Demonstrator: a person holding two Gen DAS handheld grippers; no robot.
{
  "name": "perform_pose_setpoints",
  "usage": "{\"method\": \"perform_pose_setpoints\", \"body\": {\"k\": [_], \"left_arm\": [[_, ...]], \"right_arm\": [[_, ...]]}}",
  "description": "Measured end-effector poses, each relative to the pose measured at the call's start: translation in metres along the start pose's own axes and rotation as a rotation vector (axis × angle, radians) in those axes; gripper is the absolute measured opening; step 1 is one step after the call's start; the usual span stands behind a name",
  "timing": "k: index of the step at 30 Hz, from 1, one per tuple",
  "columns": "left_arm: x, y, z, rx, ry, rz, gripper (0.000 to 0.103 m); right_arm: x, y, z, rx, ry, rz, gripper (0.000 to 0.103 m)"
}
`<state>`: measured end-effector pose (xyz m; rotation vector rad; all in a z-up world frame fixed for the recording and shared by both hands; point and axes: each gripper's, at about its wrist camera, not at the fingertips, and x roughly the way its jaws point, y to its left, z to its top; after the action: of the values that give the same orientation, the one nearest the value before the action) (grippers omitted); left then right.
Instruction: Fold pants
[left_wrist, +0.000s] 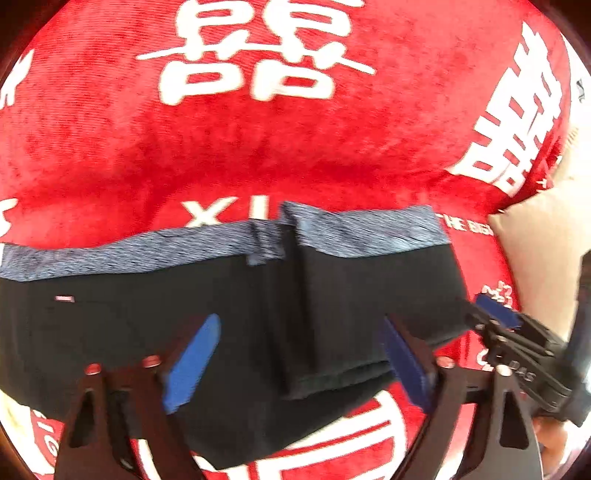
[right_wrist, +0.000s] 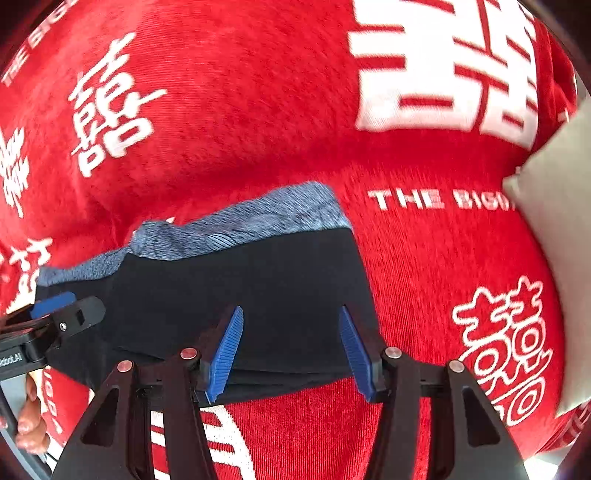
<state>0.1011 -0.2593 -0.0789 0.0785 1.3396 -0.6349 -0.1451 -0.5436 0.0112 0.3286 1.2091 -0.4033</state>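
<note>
The pants (left_wrist: 207, 317) lie flat on a red blanket (left_wrist: 258, 140) printed with large white characters and some Latin lettering. They are dark, nearly black, with a mottled blue-grey waistband (left_wrist: 122, 254) running along their far edge. In the left wrist view one part is folded over on top of the rest, so a second stretch of the band sits slightly higher towards the right and a lengthwise crease runs down the middle of the cloth. A small pale label (left_wrist: 64, 298) shows on the dark fabric near the left.

The left gripper (left_wrist: 299, 354) hangs above the pants, pointing steeply down; its jaws stand wide apart, the blue pads on either side of the folded strip without pressing on it. The right gripper (right_wrist: 291, 347) sits over the right-hand end of the pants, close to their near edge; its jaws are partly spread and nothing is pinched between them, the cloth merely lying below. Each camera catches the other gripper at the side of its view, and the right wrist view shows fingers (right_wrist: 31, 421) of the person's hand around the left tool's handle.

A beige cushion (right_wrist: 554, 236) rests on the blanket at the right, well apart from the pants.
</note>
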Motion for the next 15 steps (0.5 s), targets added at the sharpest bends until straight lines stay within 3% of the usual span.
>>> {"method": "perform_pose_setpoints", "body": {"k": [3, 5, 6, 7, 13, 15], "left_arm": [[0.004, -0.008, 0.0, 0.016, 0.019, -0.024, 0.078], [0.019, -0.013, 0.001, 0.022, 0.076, -0.039, 0.037], [0.028, -0.012, 0.001, 0.011, 0.104, -0.055, 0.025], [0.035, -0.012, 0.0, 0.0, 0.126, -0.059, 0.007], [0.034, -0.012, -0.018, 0.02, 0.13, -0.014, 0.006], [0.043, -0.007, -0.03, 0.008, 0.169, -0.003, 0.006]], "right_arm": [[-0.002, -0.006, -0.005, 0.008, 0.005, 0.012, 0.058], [0.001, -0.006, -0.009, 0.006, 0.016, 0.016, 0.056], [0.002, -0.005, -0.013, 0.006, 0.024, 0.021, 0.054], [0.003, -0.007, -0.016, 0.011, 0.032, 0.028, 0.049], [-0.003, -0.012, -0.022, 0.018, 0.047, 0.059, 0.044], [-0.001, -0.012, -0.026, 0.014, 0.059, 0.062, 0.044]]}}
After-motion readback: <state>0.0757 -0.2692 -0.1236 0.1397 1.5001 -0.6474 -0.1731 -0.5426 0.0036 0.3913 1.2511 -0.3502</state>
